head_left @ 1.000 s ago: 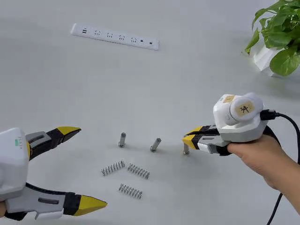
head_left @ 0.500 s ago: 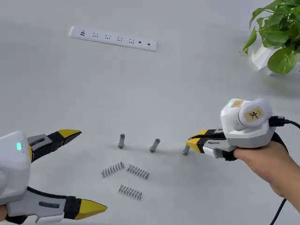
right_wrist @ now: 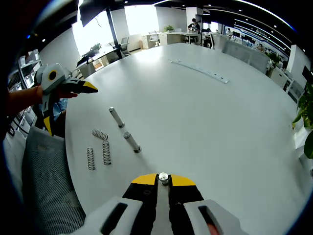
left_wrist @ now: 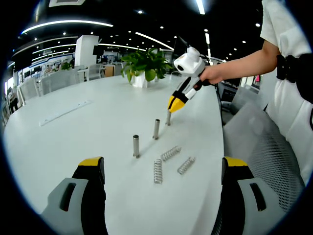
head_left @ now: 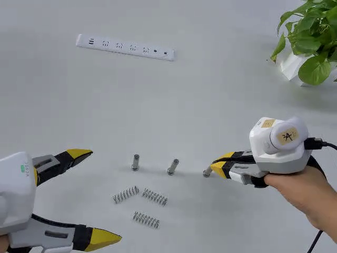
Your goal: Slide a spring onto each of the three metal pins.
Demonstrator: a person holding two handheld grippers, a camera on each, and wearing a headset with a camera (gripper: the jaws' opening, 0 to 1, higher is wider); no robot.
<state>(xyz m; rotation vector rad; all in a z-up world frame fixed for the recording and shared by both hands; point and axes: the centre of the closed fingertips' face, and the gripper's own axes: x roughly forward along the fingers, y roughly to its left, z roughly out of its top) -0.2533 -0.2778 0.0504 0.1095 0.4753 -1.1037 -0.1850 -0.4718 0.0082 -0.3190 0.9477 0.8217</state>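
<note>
A white desk (head_left: 210,95) carries a plant (head_left: 310,37) at its far right and a power strip (head_left: 125,47) along its far side. The left gripper (head_left: 100,196) hovers at the near left with its jaws spread wide, while the right gripper (head_left: 217,167) reaches in from the right, its jaws pinching the third pin (head_left: 207,171) — which sits tilted at their yellow tips. Two pins (head_left: 136,162) stand on the desk in a row to its left, both bare, and three springs (head_left: 155,196) lie loose just in front of them — none on a pin.
</note>
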